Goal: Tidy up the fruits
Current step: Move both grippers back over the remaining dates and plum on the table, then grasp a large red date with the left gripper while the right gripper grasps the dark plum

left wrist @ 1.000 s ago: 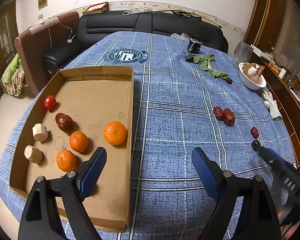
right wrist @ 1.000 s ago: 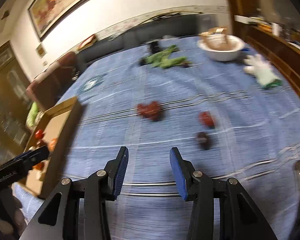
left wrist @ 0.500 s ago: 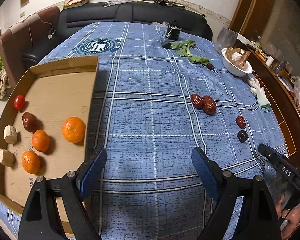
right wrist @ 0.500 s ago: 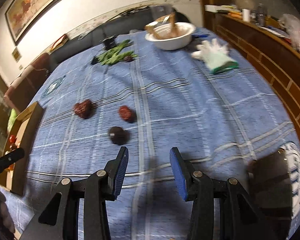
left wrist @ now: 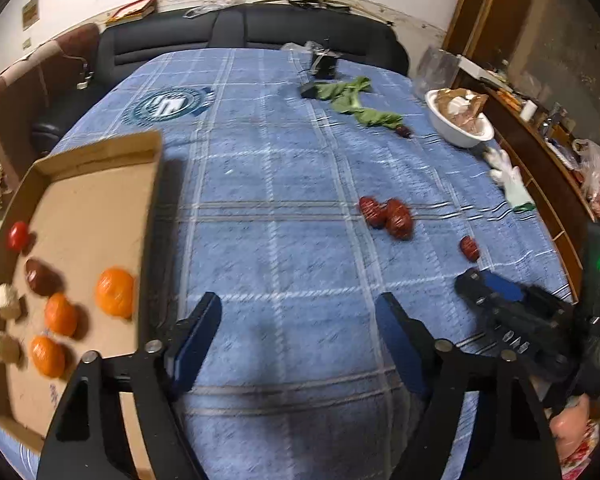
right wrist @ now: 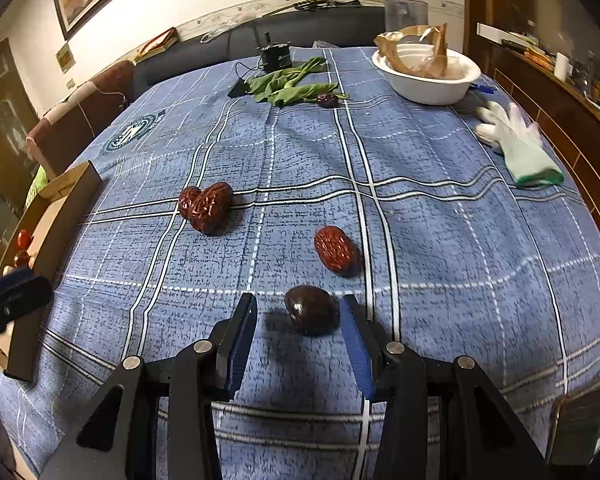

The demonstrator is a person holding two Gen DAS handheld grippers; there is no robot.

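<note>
Right gripper (right wrist: 298, 316) has its jaws spread wide and holds nothing; the dark date (right wrist: 310, 314) sits on the tablecloth (right wrist: 460, 240) right between its fingertips, slightly nearer the right finger, not touching either as far as I can tell. The date's long axis runs roughly across the gap, tilted a bit, so closing would squeeze it near end-on; my read is a small wrist twist helps. It looks smooth, glossy, near-black, less wrinkled than the red date (right wrist: 335, 249) just ahead and the pair of red dates (right wrist: 206, 207) further ahead-left. Left gripper (left wrist: 298, 320) is also spread wide and empty, over bare cloth, well apart from any date, so the right hand is clearly nearer. Cardboard tray (left wrist: 100, 152) lies to the left gripper's left, holding oranges (left wrist: 115, 292) and other pieces.
</note>
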